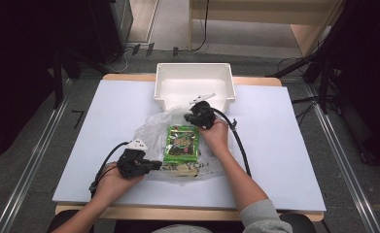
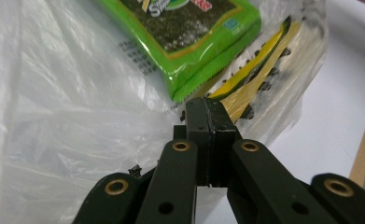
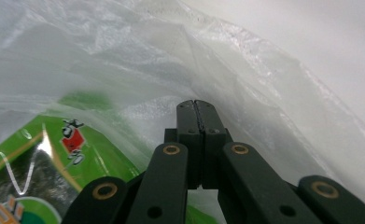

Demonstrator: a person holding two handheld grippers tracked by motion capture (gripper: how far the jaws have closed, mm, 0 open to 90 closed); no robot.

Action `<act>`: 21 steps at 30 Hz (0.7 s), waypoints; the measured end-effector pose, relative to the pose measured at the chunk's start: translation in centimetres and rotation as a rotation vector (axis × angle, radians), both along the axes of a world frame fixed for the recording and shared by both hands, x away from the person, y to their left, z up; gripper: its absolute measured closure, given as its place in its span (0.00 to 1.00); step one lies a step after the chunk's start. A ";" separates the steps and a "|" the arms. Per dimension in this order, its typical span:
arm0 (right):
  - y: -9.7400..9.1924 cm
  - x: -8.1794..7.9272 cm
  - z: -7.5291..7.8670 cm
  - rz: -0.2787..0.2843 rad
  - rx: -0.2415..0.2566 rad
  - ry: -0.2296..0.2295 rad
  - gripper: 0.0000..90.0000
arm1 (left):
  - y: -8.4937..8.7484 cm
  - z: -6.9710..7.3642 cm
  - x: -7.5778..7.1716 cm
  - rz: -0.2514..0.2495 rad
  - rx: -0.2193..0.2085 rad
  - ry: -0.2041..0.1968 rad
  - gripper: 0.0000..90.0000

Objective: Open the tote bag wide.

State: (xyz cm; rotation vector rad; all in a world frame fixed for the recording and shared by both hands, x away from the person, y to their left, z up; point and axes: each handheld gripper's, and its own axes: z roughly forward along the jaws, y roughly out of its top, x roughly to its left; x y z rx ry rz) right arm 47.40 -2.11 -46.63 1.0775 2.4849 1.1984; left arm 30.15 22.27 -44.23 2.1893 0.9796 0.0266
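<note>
A clear plastic bag (image 1: 151, 131) lies crumpled in the middle of the white table (image 1: 285, 145). A green seaweed snack pack (image 1: 181, 143) sits at the bag's centre. My left gripper (image 1: 154, 165) is at the bag's near left edge. In the left gripper view its jaws (image 2: 207, 109) are pressed together on the film, just short of the green pack (image 2: 194, 28). My right gripper (image 1: 191, 116) holds the bag's far edge, raised a little. In the right gripper view the jaws (image 3: 199, 109) are shut with film (image 3: 124, 56) billowing around them and the green pack (image 3: 31, 168) at lower left.
A white plastic bin (image 1: 195, 83) stands at the table's far edge, right behind the right gripper. Yellow and black printing (image 2: 255, 79) shows on the bag beside the pack. Open tabletop lies to the left and right of the bag.
</note>
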 end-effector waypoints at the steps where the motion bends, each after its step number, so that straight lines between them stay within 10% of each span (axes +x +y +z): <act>1: -0.1 0.0 0.2 -0.001 0.004 -0.002 1.00 | 0.1 0.3 0.1 0.001 -0.004 -0.002 1.00; 21: -1.5 -2.1 4.9 0.032 0.055 -0.007 0.91 | -1.3 3.9 4.2 0.024 0.025 -0.072 0.94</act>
